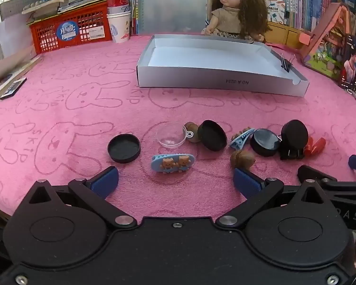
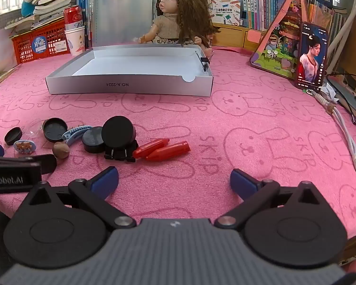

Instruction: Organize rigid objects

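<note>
Left gripper: jaws spread wide, nothing between them, above the pink cloth.
Right gripper: likewise wide and empty.
Small objects: black lid, clear half-dome, bear clip, nuts and red pieces in a row near the grippers.
Grey box: farther back, holding nothing visible (binder clip on its right wall).
Hard to make out: black clip partly covered by a round lid.
</note>
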Demonstrator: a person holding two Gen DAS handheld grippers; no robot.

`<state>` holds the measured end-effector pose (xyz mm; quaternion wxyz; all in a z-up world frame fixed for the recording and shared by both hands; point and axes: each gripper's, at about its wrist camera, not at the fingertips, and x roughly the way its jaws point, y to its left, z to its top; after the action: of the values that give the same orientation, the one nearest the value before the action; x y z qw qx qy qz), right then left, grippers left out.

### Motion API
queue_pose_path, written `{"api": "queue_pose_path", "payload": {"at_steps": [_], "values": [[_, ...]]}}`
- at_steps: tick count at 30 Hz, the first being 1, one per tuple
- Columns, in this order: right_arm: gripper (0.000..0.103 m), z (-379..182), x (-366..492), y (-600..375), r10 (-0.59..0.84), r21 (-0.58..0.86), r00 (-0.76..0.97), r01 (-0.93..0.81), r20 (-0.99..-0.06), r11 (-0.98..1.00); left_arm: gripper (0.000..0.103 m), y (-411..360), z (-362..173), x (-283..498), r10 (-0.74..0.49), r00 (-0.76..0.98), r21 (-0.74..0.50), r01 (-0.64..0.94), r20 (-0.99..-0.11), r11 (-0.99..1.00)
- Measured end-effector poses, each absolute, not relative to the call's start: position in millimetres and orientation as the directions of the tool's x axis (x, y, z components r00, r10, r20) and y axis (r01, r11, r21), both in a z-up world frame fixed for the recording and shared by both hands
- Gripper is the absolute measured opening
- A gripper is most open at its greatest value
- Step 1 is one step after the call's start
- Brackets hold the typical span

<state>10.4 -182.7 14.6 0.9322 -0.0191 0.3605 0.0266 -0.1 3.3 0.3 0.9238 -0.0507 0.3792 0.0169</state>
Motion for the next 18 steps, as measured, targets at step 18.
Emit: {"api": "queue_pose_path", "payload": {"at_steps": [18], "values": [[0.103,15,11,-183,0.034,-0.018,0.734,-0.063,-0.678,0.998,0.103,-2,2,1,0.042,0.706,-0.01,-0.069,-0.707,0.998]]}}
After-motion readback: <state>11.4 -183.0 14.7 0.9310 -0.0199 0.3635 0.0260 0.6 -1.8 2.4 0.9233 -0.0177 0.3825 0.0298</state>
